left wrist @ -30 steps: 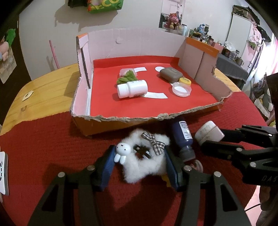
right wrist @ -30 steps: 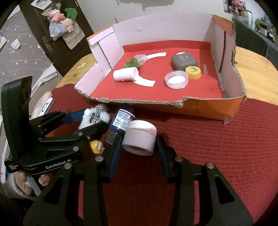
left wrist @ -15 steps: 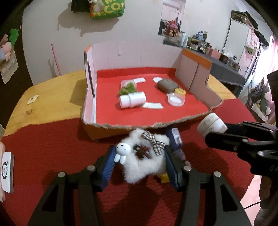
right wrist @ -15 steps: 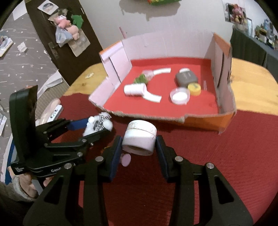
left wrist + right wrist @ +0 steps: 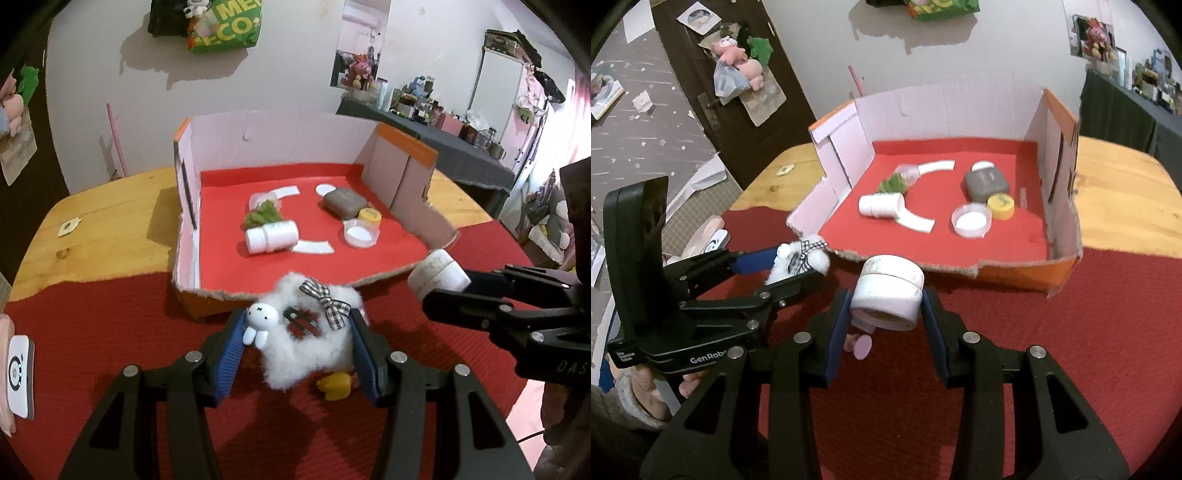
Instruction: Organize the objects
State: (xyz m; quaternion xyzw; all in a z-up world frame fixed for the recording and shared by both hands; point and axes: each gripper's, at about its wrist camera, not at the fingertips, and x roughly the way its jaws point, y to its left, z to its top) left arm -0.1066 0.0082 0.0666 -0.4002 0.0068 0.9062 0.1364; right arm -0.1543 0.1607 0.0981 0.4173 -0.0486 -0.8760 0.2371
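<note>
Left gripper (image 5: 297, 341) clamped on fluffy white toy (image 5: 314, 332). Right gripper (image 5: 884, 314) clenched around round white jar (image 5: 886, 293), near cardboard box (image 5: 1060, 206).

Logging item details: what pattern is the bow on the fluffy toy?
Black-and-white check bow, clearest in the left wrist view.

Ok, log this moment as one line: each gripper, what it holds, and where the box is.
left gripper: shut on fluffy white pouch | right gripper: shut on white jar | cardboard box: ahead of both
</note>
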